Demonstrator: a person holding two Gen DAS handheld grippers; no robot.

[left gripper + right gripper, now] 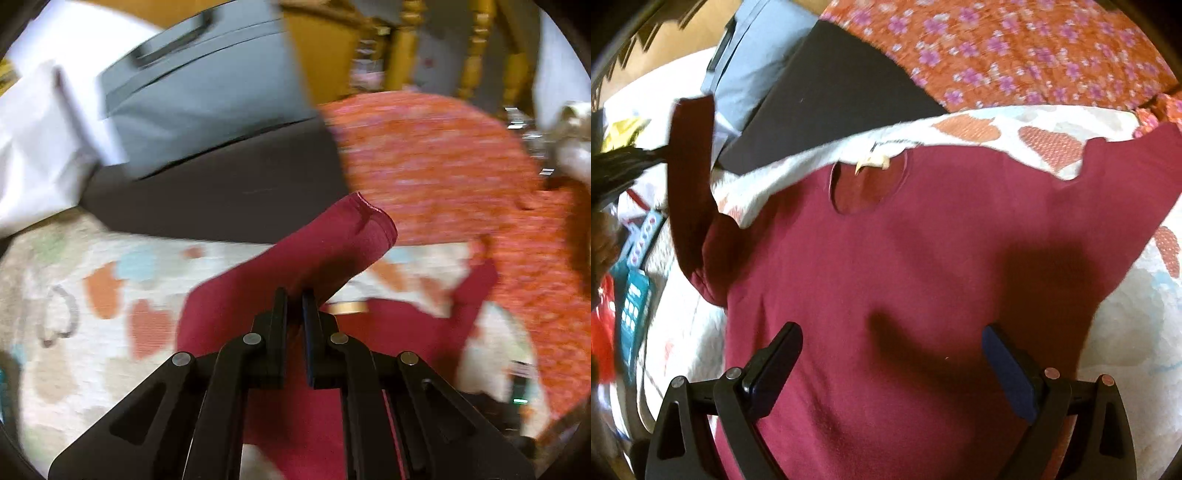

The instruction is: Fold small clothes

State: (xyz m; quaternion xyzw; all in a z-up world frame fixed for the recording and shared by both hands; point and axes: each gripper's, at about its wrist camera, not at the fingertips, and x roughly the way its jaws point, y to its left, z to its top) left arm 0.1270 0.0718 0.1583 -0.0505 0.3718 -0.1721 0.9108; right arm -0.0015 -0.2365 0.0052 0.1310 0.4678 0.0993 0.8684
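Note:
A maroon T-shirt (905, 258) lies spread on a white heart-patterned blanket (1015, 125), collar with a cream label (871, 162) toward the far side. My left gripper (295, 295) is shut on the shirt's left sleeve (332, 243) and holds it lifted off the blanket; the raised sleeve also shows in the right wrist view (690, 177) at the left. My right gripper (894, 343) is open and empty, hovering over the lower body of the shirt, with its shadow on the cloth.
A dark folded cloth (831, 92) and a grey-blue folded garment (750, 62) lie beyond the blanket. An orange flowered bedspread (1015, 55) covers the far right. Yellow wooden bed posts (476, 48) stand behind. Boxes and a red item (631, 295) lie at the left.

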